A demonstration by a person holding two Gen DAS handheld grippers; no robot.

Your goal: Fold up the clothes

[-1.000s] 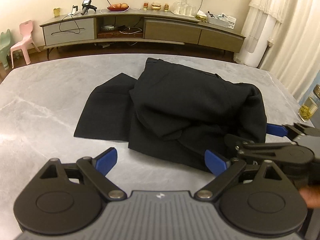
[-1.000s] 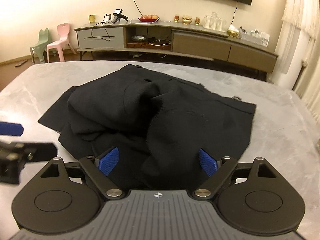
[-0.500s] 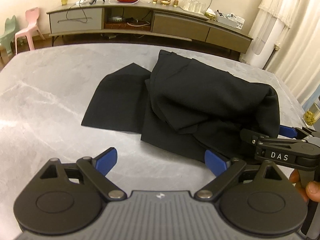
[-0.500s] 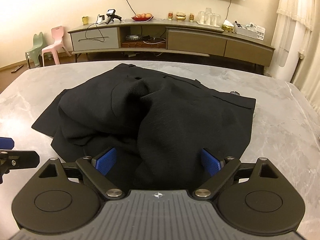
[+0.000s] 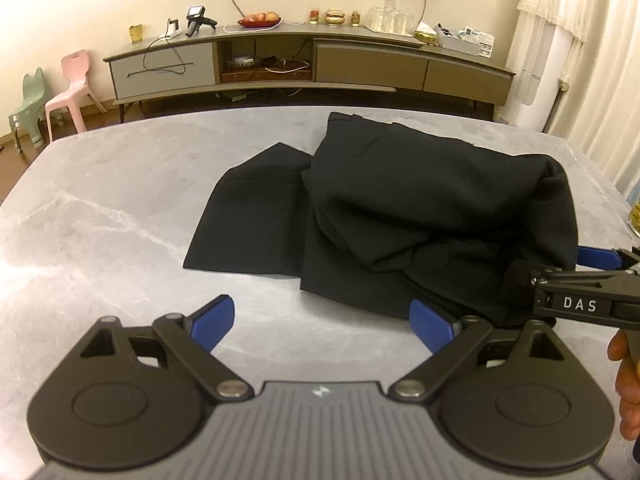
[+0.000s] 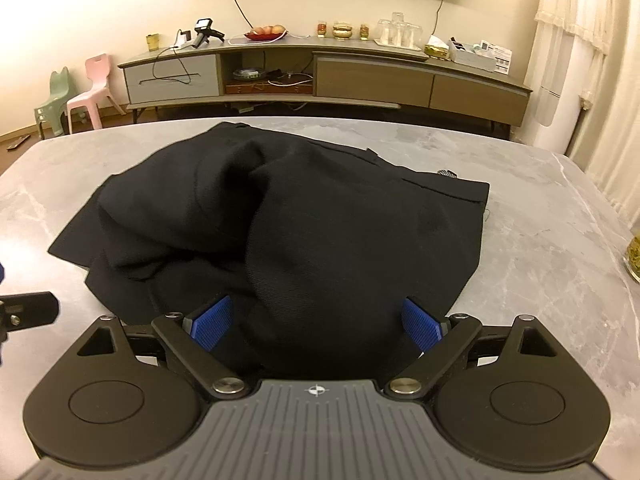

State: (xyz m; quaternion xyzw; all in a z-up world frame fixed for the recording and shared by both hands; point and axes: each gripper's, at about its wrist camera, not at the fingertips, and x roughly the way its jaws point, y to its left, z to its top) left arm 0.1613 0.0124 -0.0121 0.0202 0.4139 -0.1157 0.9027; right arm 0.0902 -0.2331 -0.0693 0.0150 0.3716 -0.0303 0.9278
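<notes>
Both of your grippers have drawn back toward you and risen a little over the last second, so the room beyond the table now fills more of each view, and the dark garment (image 5: pixel 400 216) sits farther ahead of your left gripper (image 5: pixel 322 322) than it did.

Your left gripper's blue pads stand wide apart with nothing between them; bare grey marble table (image 5: pixel 100 240) lies just ahead of it. The garment's near edge lies ahead and to the right of it, close to its right-hand pad.

Your right gripper (image 6: pixel 316 322) is also spread wide, closed on nothing. Black cloth fills the space between and just beyond its pads, so it hovers over or at the garment's near edge; whether the pads touch the fabric cannot be told. In the left view it shows at the far right, pointing into the cloth, with part of your hand (image 5: pixel 628 384) behind it.

Ahead of both grippers the garment lies in a loose, lumpy heap: a flat panel spreads out to the left, and a thicker bunched mass is piled over it to the right, with rounded humps and uneven edges.

Judged from this, the fold is not tidy. With both grippers free and pulled back, you seem placed to choose a fresh edge to take.
</notes>
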